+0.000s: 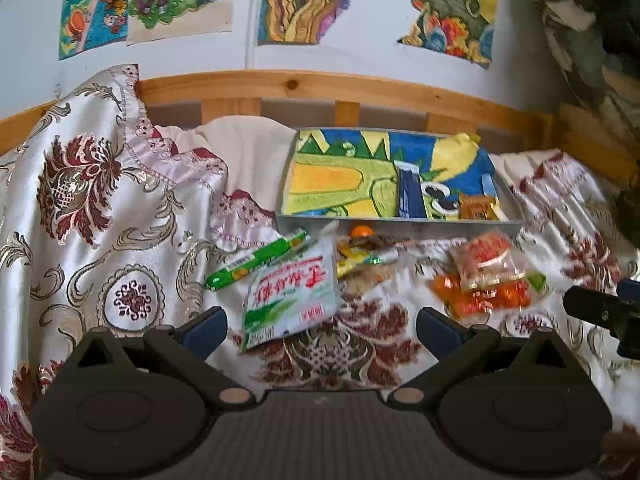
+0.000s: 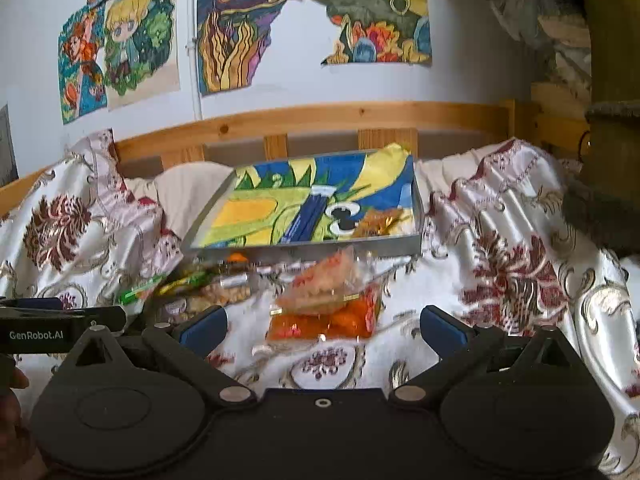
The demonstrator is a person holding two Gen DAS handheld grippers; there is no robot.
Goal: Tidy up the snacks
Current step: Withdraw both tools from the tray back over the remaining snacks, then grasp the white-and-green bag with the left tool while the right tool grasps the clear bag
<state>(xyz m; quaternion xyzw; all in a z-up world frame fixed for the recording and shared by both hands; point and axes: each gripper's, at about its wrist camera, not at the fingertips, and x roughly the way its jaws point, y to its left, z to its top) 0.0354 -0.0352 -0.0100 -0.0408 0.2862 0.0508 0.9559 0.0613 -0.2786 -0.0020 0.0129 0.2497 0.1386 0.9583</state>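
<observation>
Green stick pack [image 1: 256, 259] lies flat — long axis slanting up-right toward tray [image 1: 400, 222].

Tray [image 1: 400, 224]: on the bedspread [image 1: 100, 240], just before the wooden rail [image 1: 320, 84]; a drawing sheet [image 1: 340, 176] lies in it.
In the tray: one small packet [image 1: 476, 208] at its near right corner, on the sheet.
Before the tray: loose snacks on the bedspread — a stick packet [image 1: 256, 258] leftmost, a flat sachet [image 1: 290, 292] just right of it and nearer.
Right group: a clear packet [image 1: 486, 262] lying on another packet [image 1: 484, 296], well apart from the sachet.
Between the groups: several small wrappers [image 1: 362, 254], touching — blurred.
Wall [image 1: 360, 56]: behind the rail, drawings [image 1: 144, 0] on it.
</observation>
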